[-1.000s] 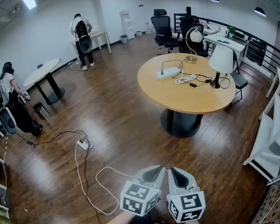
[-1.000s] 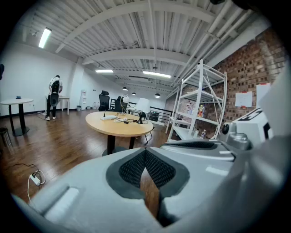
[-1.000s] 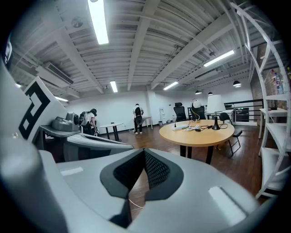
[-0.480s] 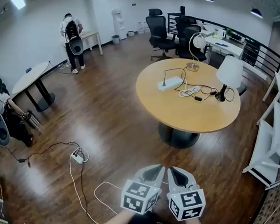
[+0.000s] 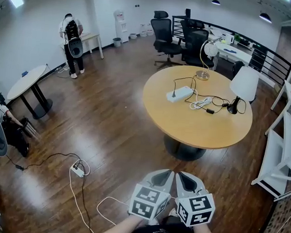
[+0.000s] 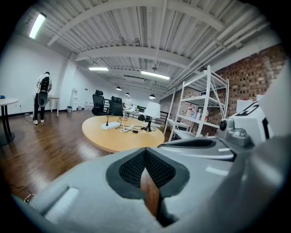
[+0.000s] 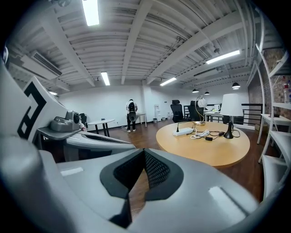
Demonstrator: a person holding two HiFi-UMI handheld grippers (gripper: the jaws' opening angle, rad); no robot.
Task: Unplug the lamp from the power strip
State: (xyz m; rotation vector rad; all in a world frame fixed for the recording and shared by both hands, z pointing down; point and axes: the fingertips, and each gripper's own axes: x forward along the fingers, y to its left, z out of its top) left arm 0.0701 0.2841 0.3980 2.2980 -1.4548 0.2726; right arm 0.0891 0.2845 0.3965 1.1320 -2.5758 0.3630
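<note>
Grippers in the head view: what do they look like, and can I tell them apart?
Both are light grey shells that taper to a point. The left gripper and right gripper each carry a white cube with black square markers, and the patterns differ. The pads are black with a mesh texture.

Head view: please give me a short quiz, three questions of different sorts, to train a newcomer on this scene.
1. True or false: the white oblong power strip lies on the round light-wood table.
2. The left gripper and right gripper are: A open; B shut, empty; C shut on a cable.
3. How many lamps stand on that table?
Key: 1 true; 2 B; 3 two, the white-shaded black lamp and the gold arched lamp.
</note>
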